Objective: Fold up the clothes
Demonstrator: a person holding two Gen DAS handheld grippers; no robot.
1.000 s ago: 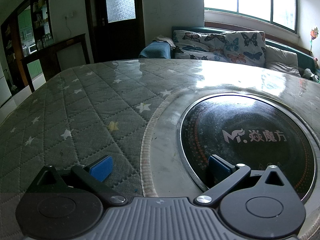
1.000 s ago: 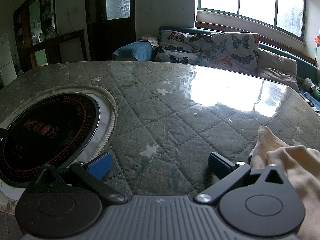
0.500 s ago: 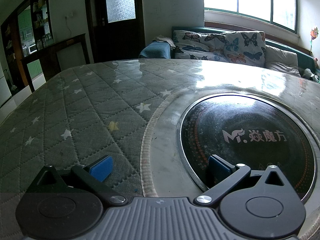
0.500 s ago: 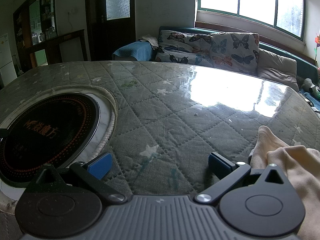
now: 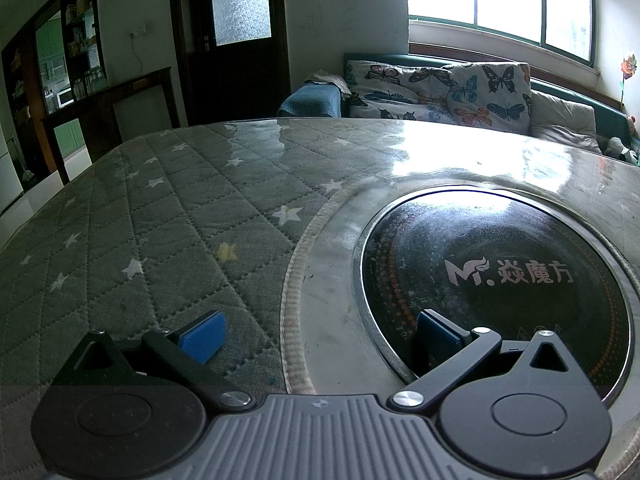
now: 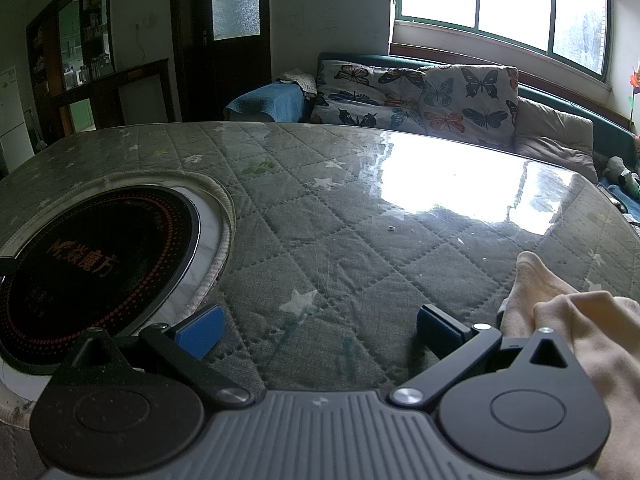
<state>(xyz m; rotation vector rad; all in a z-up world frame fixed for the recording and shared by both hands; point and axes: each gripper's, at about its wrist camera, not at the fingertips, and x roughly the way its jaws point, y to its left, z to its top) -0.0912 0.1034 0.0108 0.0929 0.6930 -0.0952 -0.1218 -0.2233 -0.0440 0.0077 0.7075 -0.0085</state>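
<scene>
A cream garment [image 6: 576, 320] lies bunched on the quilted table cover [image 6: 360, 248] at the right edge of the right wrist view, just right of my right gripper's right finger. My right gripper [image 6: 318, 330] is open and empty, low over the cover. My left gripper [image 5: 318, 334] is open and empty, low over the table, its right finger over the black round cooktop [image 5: 500, 280] and its left finger over the quilted cover [image 5: 160, 240]. No garment shows in the left wrist view.
The black cooktop [image 6: 88, 264] sits in a round cut-out of the cover, left of my right gripper. A sofa with butterfly cushions [image 6: 420, 96] stands behind the table under a window. A dark door [image 5: 236, 40] and shelves are at the back left.
</scene>
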